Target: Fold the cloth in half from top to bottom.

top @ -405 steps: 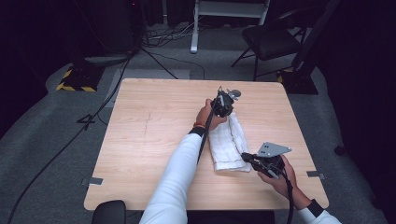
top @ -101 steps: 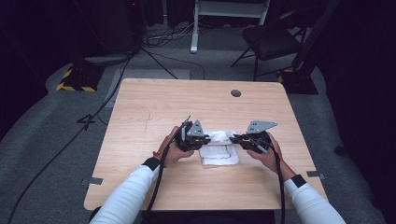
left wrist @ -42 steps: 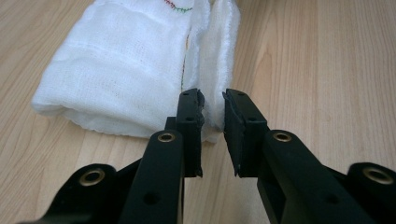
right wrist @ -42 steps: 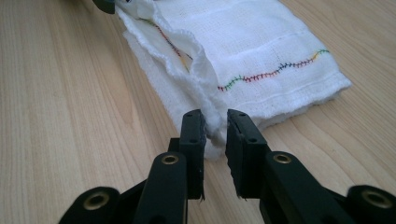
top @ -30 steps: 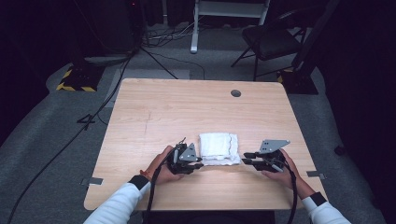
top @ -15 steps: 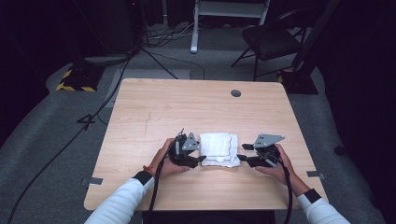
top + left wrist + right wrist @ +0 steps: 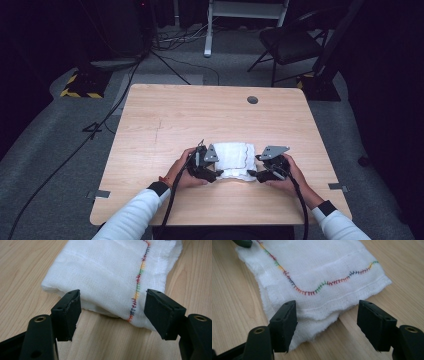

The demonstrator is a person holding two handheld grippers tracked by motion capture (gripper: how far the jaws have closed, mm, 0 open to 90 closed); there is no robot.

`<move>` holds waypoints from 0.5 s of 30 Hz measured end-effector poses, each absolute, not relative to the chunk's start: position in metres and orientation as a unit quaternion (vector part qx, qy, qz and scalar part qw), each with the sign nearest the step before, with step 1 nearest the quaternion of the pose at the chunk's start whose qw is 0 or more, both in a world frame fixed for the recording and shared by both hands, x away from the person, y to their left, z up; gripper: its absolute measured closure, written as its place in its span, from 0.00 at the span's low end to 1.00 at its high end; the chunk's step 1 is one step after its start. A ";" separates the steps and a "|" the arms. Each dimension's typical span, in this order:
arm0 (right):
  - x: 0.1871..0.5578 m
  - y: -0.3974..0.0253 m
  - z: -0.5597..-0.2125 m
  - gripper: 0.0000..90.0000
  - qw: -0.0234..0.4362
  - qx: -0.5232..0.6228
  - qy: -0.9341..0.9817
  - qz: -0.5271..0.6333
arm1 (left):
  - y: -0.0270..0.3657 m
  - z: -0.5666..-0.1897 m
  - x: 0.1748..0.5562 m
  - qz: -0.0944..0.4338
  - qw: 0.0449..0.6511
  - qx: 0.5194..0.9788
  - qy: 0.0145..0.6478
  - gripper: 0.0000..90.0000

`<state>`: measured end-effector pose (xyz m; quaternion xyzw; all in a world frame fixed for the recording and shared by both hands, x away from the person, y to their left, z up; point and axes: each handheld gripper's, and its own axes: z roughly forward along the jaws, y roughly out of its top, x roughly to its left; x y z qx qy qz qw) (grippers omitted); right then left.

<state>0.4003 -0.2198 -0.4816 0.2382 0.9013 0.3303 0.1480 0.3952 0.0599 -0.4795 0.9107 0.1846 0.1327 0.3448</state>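
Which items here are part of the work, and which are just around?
In use: folded white cloth; left hand-held gripper and right hand-held gripper, both open at its near corners; table.
Just around: chair; floor cables; striped floor block.

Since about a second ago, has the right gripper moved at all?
Yes. The right gripper has come in leftward, away from the table's right edge, up to the folded white cloth. Its jaws stand open around the cloth's corner.

White cloth on pale wood table

Wavy rainbow stitching crosses the cloth; black jaws, white sleeves.
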 end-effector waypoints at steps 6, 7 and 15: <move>0.397 -0.223 -0.484 0.36 0.150 0.236 0.904 0.323 | 0.064 -0.478 0.394 0.122 0.346 0.909 0.196 0.28; 0.396 -0.223 -0.484 0.35 0.152 0.235 0.904 0.323 | 0.065 -0.478 0.394 0.122 0.345 0.909 0.197 0.27; 0.398 -0.224 -0.478 0.34 0.155 0.233 0.903 0.325 | 0.067 -0.472 0.391 0.157 0.324 0.911 0.199 0.22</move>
